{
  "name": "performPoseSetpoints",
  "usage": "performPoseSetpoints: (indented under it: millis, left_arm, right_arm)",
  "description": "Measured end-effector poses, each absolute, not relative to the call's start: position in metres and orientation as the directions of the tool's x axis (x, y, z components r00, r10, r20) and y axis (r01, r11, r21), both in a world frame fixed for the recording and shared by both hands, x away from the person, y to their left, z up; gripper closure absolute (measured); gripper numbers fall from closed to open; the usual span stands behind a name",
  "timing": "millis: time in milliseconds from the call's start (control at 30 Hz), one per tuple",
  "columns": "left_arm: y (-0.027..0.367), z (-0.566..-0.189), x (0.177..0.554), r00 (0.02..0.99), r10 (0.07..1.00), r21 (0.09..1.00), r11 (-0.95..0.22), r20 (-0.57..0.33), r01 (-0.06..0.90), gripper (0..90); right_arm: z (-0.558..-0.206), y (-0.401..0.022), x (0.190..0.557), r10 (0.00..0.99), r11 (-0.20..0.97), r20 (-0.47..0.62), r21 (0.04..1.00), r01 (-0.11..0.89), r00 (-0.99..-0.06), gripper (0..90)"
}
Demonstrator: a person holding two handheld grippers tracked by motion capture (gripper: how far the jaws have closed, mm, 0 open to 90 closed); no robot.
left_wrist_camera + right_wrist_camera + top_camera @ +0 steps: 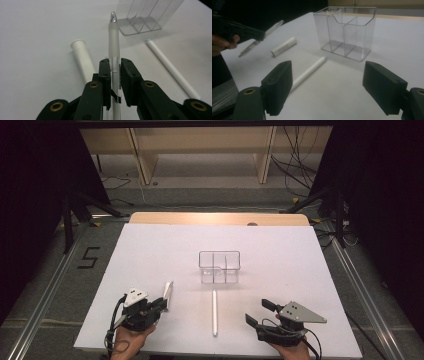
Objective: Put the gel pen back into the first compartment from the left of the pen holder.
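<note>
left gripper (115, 65): jaws clamped on a frosted clear pen (114, 37), gripped around its lower barrel, the tip pointing away beyond the fingertips and lifted off the white table surface (37, 37); in the right gripper view the pen (265, 33) hangs tilted in the air, held by that gripper (260, 35). just left of the left fingers, on the surface: a short white cap-like tube (81, 56), possibly the pen's own cap, hard to tell. ahead and right of the pen tip: a clear plastic organizer (147, 17) with inner dividers, upright. right of the left fingers: a long white pen (170, 67) lying flat. right gripper (328, 82): jaws wide apart, nothing between them, the white pen (308, 72) lying ahead of its left finger, the organizer (347, 32) farther ahead, between the two fingers.
</note>
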State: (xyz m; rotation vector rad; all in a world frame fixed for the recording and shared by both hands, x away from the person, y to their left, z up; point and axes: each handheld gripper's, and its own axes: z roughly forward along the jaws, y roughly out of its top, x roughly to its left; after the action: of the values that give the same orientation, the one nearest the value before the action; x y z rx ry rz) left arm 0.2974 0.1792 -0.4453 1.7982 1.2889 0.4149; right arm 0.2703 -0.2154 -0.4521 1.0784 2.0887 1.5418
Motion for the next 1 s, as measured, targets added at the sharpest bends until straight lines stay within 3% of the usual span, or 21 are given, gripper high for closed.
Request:
performPoseSetpoints:
  millis: [233,1000]
  left_arm:
    - [0.147,-0.436,0.305,0.505,0.842,0.834,-0.133,-0.19,0.535,78.7]
    - [0.093,-0.422,0.311,0.646,0.722,0.87,-0.129,-0.247,0.476,78.6]
  right_arm:
    - [-0.443,-0.213,0.281,0.655,-0.001,0.348,0.888,0.46,-0.671,25.7]
    - [-0.426,-0.175,0.318,0.57,-0.062,0.477,0.837,0.543,-0.669,36.6]
